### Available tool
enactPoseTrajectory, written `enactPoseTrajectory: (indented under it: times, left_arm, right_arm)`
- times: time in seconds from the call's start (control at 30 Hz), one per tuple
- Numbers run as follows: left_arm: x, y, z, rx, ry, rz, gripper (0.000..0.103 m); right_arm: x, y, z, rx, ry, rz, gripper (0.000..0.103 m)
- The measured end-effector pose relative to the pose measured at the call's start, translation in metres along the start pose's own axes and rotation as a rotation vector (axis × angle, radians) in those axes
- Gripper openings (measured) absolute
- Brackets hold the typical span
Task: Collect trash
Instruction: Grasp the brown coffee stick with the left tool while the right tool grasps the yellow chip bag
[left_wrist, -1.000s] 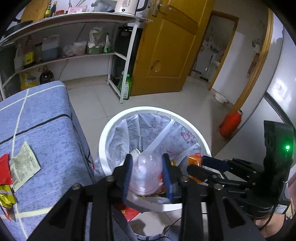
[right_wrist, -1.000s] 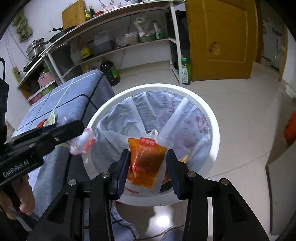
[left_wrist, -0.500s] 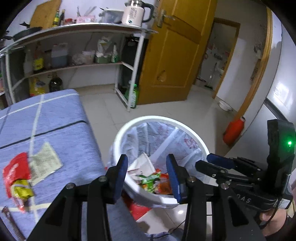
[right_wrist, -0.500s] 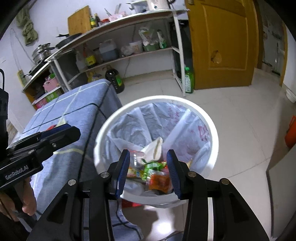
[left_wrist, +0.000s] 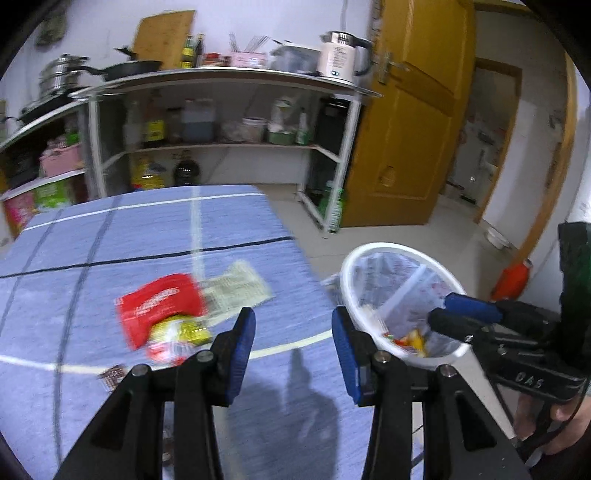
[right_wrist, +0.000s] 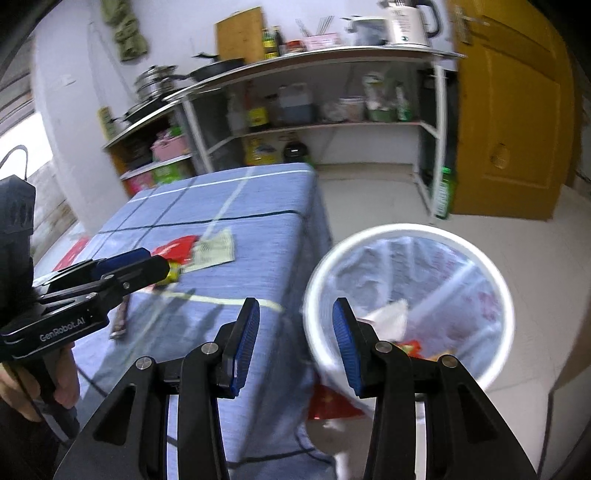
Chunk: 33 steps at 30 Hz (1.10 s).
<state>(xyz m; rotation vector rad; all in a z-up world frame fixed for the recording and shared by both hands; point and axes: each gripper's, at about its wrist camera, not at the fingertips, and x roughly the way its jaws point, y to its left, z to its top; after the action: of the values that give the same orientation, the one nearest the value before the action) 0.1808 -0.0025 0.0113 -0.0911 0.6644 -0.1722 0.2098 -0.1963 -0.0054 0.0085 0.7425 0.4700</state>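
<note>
A white bin (left_wrist: 370, 254) with a plastic liner stands on the floor right of the blue-clothed table (left_wrist: 129, 229) and holds several wrappers. On the cloth lie a red wrapper (left_wrist: 159, 299), a yellow packet (left_wrist: 183, 330), a pale paper wrapper (left_wrist: 238, 288) and a small brown wrapper (left_wrist: 112, 374). My left gripper (left_wrist: 293, 325) hangs open and empty over the table's near right part, just right of the wrappers. My right gripper (right_wrist: 295, 314) is open and empty between the table's edge and the bin (right_wrist: 406, 229). In the right wrist view the left gripper (right_wrist: 147, 260) hides part of the red wrapper (right_wrist: 177, 246).
A metal shelf unit (left_wrist: 221, 147) with bottles and jars lines the back wall, next to a yellow door (left_wrist: 406, 129). A red cylinder (left_wrist: 513, 277) stands on the floor beyond the bin. A red scrap (right_wrist: 332, 404) lies on the floor under the bin's near side.
The left gripper let go of a pink bag and the right of an orange sachet, both over the bin. Both grippers then swung left and up, towards the table.
</note>
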Motion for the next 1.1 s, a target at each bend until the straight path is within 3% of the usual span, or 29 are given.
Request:
enactPoseTrajectory:
  times: [0.2,0.37,0.63,0.83,0.9,0.93,0.97,1.1]
  left_arm:
    - [-0.021,0.059,-0.026,-0.094,0.001,0.122,0.05]
    - [-0.024,0.093,-0.048,-0.164,0.028,0.176,0.053]
    - [0.0,0.107,-0.058,-0.25,0.119,0.166,0.054]
    - [0.014,0.103,-0.055,-0.246,0.149,0.2,0.054]
    - [0.015,0.101,-0.055,-0.232,0.155,0.204,0.048]
    - [0.016,0.101,-0.055,-0.227,0.158,0.199,0.034]
    - [0.016,0.102,-0.055,-0.222,0.161,0.201,0.027]
    - [0.012,0.108,-0.056,-0.217,0.163,0.176,0.02]
  right_arm:
    - [0.015,0.034,0.007,-0.078,0.014,0.063,0.042]
    - [0.03,0.051,0.008,-0.111,0.042,0.09,0.042]
    - [0.044,0.069,0.012,-0.141,0.065,0.11,0.042]
    - [0.05,0.081,0.018,-0.17,0.07,0.126,0.042]
    - [0.052,0.087,0.021,-0.184,0.074,0.134,0.042]
    - [0.053,0.09,0.021,-0.191,0.076,0.139,0.042]
    - [0.055,0.093,0.022,-0.2,0.079,0.143,0.042]
    - [0.068,0.105,0.025,-0.229,0.108,0.163,0.042]
